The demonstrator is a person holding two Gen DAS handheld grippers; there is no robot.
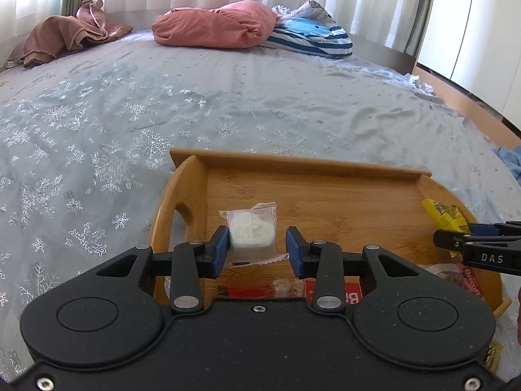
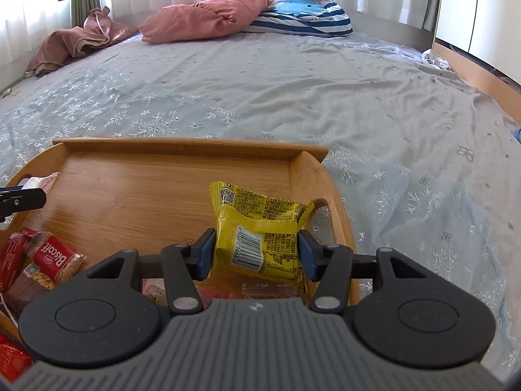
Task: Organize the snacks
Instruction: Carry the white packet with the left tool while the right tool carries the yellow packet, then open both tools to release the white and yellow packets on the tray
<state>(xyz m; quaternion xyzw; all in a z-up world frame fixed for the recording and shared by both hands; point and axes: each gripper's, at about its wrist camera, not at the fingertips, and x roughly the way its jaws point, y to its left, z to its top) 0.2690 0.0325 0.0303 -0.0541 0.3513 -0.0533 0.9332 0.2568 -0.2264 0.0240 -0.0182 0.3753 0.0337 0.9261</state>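
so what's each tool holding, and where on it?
Right tool: yellow snack packet, clamped across its lower side edges. Left tool: clear packet between its pads, only one touching; hold cannot be told.

A wooden tray point(image 2: 176, 150) with raised edges and cut-out handles lay on the bed. Over its left part there was a small clear packet point(image 1: 252, 228) with something white inside, tilted a little. Over the right part, near the right handle, was a yellow snack packet point(image 2: 260, 228), crumpled, its barcode side facing up and its far end raised. At the near left corner of the tray several red Biscoff packets point(image 2: 53, 260) lay together in a loose pile, some overlapping each other.
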